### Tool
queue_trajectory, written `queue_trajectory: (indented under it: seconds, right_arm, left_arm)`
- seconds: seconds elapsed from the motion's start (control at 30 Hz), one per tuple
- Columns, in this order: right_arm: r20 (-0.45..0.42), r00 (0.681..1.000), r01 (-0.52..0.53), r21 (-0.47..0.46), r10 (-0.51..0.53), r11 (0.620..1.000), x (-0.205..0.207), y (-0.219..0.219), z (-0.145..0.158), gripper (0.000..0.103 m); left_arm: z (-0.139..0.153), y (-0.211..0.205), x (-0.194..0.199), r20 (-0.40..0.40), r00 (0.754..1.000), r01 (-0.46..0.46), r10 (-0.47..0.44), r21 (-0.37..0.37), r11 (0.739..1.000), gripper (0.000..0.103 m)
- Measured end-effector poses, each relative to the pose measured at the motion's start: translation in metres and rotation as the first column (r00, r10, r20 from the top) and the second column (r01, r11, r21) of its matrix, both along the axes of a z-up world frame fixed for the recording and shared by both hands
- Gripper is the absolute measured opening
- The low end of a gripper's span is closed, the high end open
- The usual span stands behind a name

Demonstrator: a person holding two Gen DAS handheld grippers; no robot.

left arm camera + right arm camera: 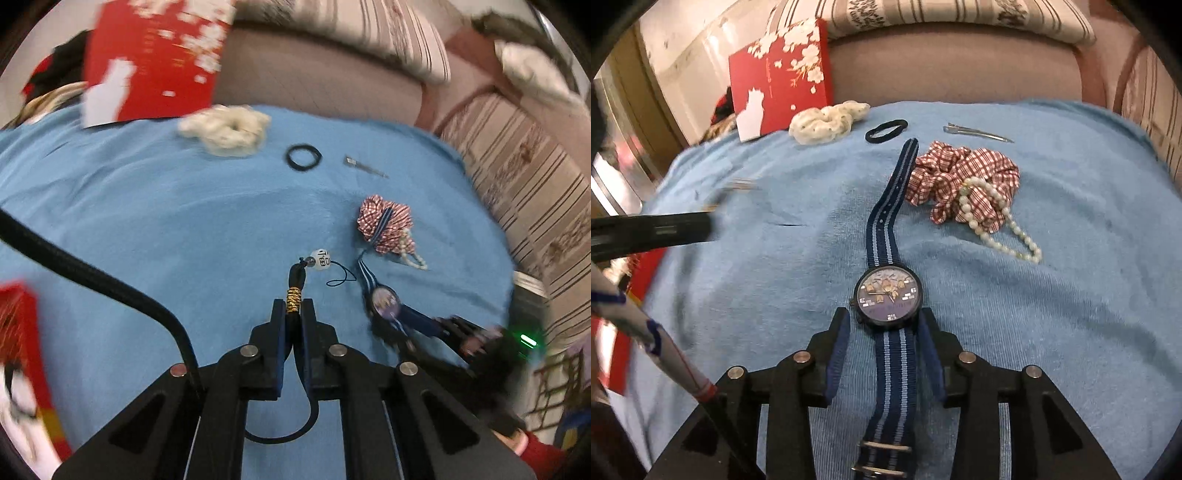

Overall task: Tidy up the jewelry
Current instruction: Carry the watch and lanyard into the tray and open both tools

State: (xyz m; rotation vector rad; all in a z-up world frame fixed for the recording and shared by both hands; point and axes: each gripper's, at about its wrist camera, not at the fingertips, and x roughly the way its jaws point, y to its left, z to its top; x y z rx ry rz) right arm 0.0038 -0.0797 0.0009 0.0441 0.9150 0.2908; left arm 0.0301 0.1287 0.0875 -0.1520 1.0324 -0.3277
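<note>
Left gripper at the bottom centre of its view, jaws pinched tight on a black cord charm with a gold wire wrap; its white bead and thin loop dangle just past the fingertips over the blue towel. Over on the right wrist view, the right gripper sits with jaws spread wide, one on each side of the striped navy watch; pads near the case, contact impossible to call. The watch strap runs up toward the frame's centre top, its tip beside the red checked scrunchie. A pearl bracelet drapes over that scrunchie. Along the towel's far edge: cream scrunchie, black hair tie, metal hair clip. Red floral box upper left.
</note>
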Motion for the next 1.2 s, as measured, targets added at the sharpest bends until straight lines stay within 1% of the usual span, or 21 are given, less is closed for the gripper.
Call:
queue_trajectory:
  seconds: [0.03, 0.17, 0.23, 0.3, 0.4, 0.5, 0.6, 0.7, 0.83, 0.93, 1.0, 1.13, 1.2]
  right_arm:
    - [-0.004, 1.0, 0.005, 0.003, -0.005, 1.0, 0.0, 0.0, 0.001, 0.036]
    - [-0.051, 0.998, 0.03, 0.085, -0.026, 0.996, -0.006, -0.007, 0.011, 0.035]
    - [-0.049, 0.999, 0.029, 0.113, -0.024, 0.993, -0.015, -0.008, 0.023, 0.035]
    - [-0.034, 0.999, 0.011, 0.122, -0.007, 0.993, -0.026, -0.003, 0.037, 0.035]
    - [-0.001, 1.0, -0.024, 0.113, 0.024, 0.993, -0.041, 0.008, 0.059, 0.035]
    - [0.026, 0.998, -0.067, 0.109, 0.065, 0.992, -0.054, 0.024, 0.078, 0.035]
    - [0.053, 0.993, -0.115, 0.094, 0.11, 0.989, -0.065, 0.044, 0.094, 0.035]
    - [0.079, 0.984, -0.167, 0.08, 0.161, 0.983, -0.074, 0.069, 0.111, 0.035]
    - [0.112, 0.964, -0.251, 0.073, 0.242, 0.965, -0.085, 0.108, 0.134, 0.035]
    - [0.12, 0.942, -0.323, 0.075, 0.313, 0.943, -0.093, 0.145, 0.148, 0.035]
    - [0.116, 0.924, -0.375, 0.079, 0.365, 0.924, -0.096, 0.176, 0.153, 0.035]
    - [0.077, 0.885, -0.464, 0.112, 0.458, 0.879, -0.101, 0.238, 0.15, 0.035]
    - [0.054, 0.861, -0.509, 0.124, 0.506, 0.852, -0.106, 0.272, 0.143, 0.035]
  left_arm:
    - [0.009, 0.013, -0.015, 0.011, 1.0, -0.028, 0.028, -0.024, 0.999, 0.007]
    - [0.034, 0.05, -0.055, 0.041, 0.993, -0.104, 0.108, -0.085, 0.991, 0.007]
    - [0.047, 0.073, -0.078, 0.057, 0.987, -0.144, 0.15, -0.1, 0.985, 0.007]
    - [0.056, 0.095, -0.096, 0.069, 0.98, -0.178, 0.186, -0.105, 0.978, 0.007]
    - [0.063, 0.133, -0.122, 0.086, 0.96, -0.257, 0.265, -0.1, 0.961, 0.007]
    - [0.064, 0.17, -0.143, 0.078, 0.937, -0.333, 0.342, -0.109, 0.937, 0.007]
    - [0.062, 0.212, -0.166, 0.069, 0.899, -0.423, 0.432, -0.117, 0.899, 0.007]
    - [0.058, 0.247, -0.184, 0.06, 0.865, -0.491, 0.499, -0.111, 0.864, 0.007]
    - [0.041, 0.291, -0.195, 0.018, 0.818, -0.57, 0.574, -0.097, 0.816, 0.007]
    - [0.025, 0.317, -0.196, -0.019, 0.788, -0.615, 0.616, -0.093, 0.783, 0.007]
    - [0.014, 0.33, -0.195, -0.039, 0.773, -0.634, 0.634, -0.096, 0.767, 0.007]
    - [-0.004, 0.353, -0.192, -0.07, 0.737, -0.676, 0.673, -0.073, 0.733, 0.007]
    - [-0.011, 0.36, -0.191, -0.094, 0.724, -0.69, 0.684, -0.088, 0.718, 0.007]
